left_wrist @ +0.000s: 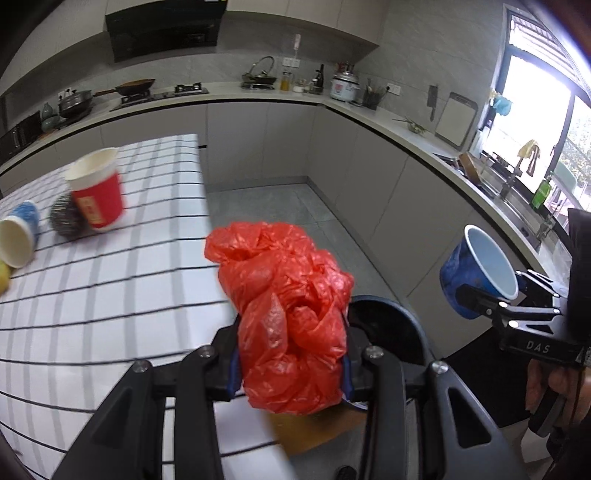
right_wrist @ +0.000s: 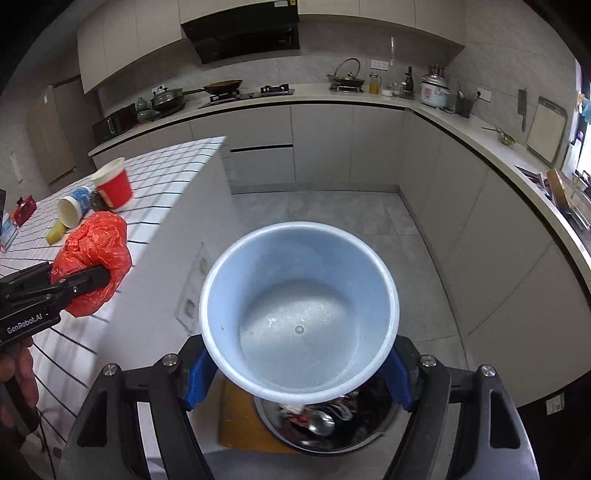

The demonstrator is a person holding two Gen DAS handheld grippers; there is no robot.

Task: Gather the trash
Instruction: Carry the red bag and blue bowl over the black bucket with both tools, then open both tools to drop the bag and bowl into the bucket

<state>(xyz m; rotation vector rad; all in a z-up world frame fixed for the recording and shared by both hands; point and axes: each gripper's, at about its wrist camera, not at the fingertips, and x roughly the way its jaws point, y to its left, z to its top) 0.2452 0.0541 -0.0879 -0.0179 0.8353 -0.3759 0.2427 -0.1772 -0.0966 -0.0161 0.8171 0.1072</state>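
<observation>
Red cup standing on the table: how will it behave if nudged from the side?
The red cup looks like thin paper with nothing visible inside, so probably light and quick to slide or tip. It narrows toward the base, so likely top-heavy. The scrubber beside it may block it that way.

Home kitchen (stove (right_wrist: pixel 245 94), range hood (right_wrist: pixel 243 35))

left gripper (left_wrist: pixel 291 354) clamps a crumpled red plastic bag (left_wrist: pixel 288 314) above a dark round bin (left_wrist: pixel 391 325), beside the white checked table (left_wrist: pixel 110 295).
</observation>
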